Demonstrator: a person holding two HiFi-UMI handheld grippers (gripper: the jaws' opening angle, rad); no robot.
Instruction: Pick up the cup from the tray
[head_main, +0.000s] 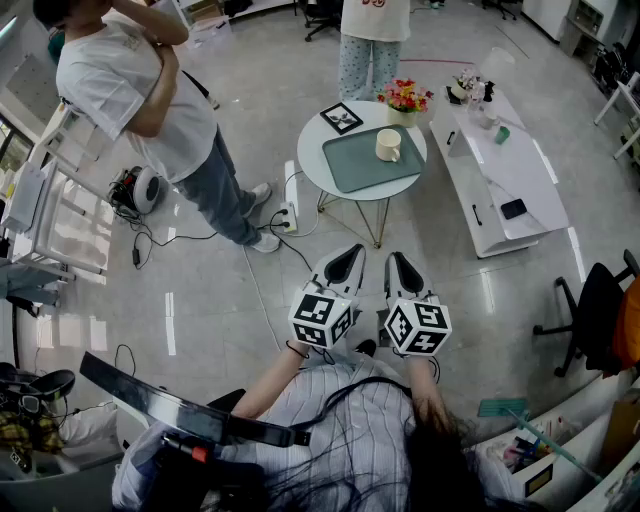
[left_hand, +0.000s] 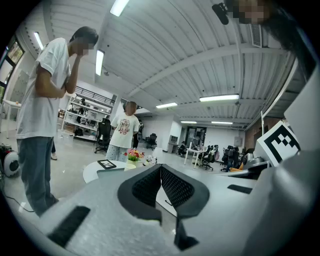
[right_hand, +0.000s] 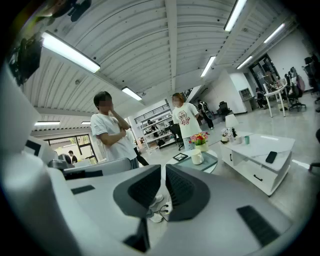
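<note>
At the far centre of the head view, the cream cup (head_main: 388, 145) stands upright on the right part of the grey-green tray (head_main: 355, 165), which lies on the round white table (head_main: 310, 152). My left gripper (head_main: 351, 253) and right gripper (head_main: 399, 259) hang side by side near me, well short of that table. In the left gripper view, the left gripper (left_hand: 161, 168) has its jaws meeting at the tips, nothing between them. In the right gripper view, the right gripper (right_hand: 163, 168) is closed and empty too, and the cup (right_hand: 197, 158) sits far beyond its tips, slightly right, just beside the flowers (right_hand: 199, 138).
</note>
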